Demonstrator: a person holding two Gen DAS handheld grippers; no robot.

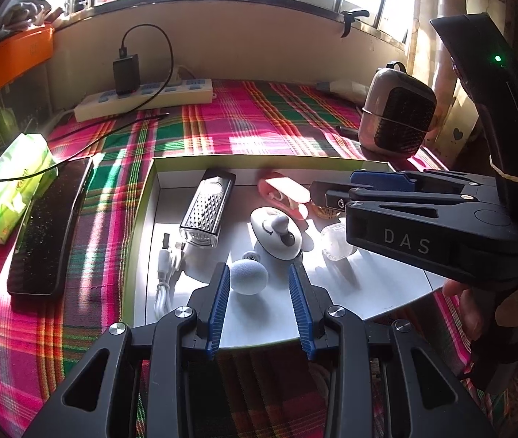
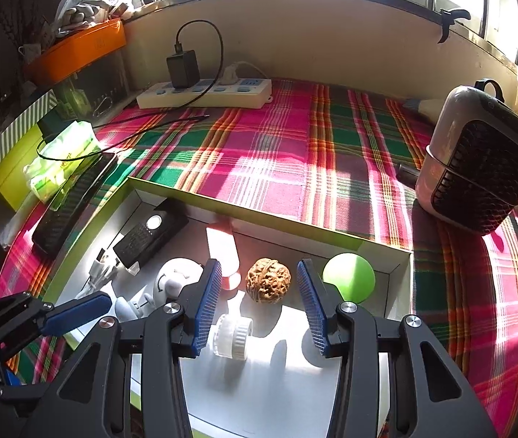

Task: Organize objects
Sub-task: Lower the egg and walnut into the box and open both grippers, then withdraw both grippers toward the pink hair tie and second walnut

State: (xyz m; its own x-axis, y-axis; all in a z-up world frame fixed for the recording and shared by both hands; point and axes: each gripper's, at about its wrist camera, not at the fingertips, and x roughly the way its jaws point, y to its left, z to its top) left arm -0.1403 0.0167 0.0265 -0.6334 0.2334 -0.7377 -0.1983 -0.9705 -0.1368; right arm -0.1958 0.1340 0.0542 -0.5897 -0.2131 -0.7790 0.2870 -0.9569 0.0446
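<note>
One shallow white box (image 2: 397, 266) holds: one black bike light (image 1: 208, 211), one white USB cable (image 1: 166, 273), one grey ball (image 1: 250, 277), one green ball (image 2: 348, 281), one walnut (image 2: 268, 281), one white round knob device (image 1: 275, 233), one clear plastic cap (image 2: 232, 335), one pink item (image 1: 284, 191). On the cloth (image 2: 277, 168): one power strip (image 2: 204, 96), one fan heater (image 2: 478, 182), one black keyboard (image 1: 49, 226), one tissue pack (image 1: 7, 189).

The white letters "DAS" stand on the black body of the right tongs (image 1: 317, 191), above the white box (image 1: 386, 292); nothing else reads clearly.

Both wrist views look steeply down, close over the shared white box (image 1: 157, 182), toward the window wall.
</note>
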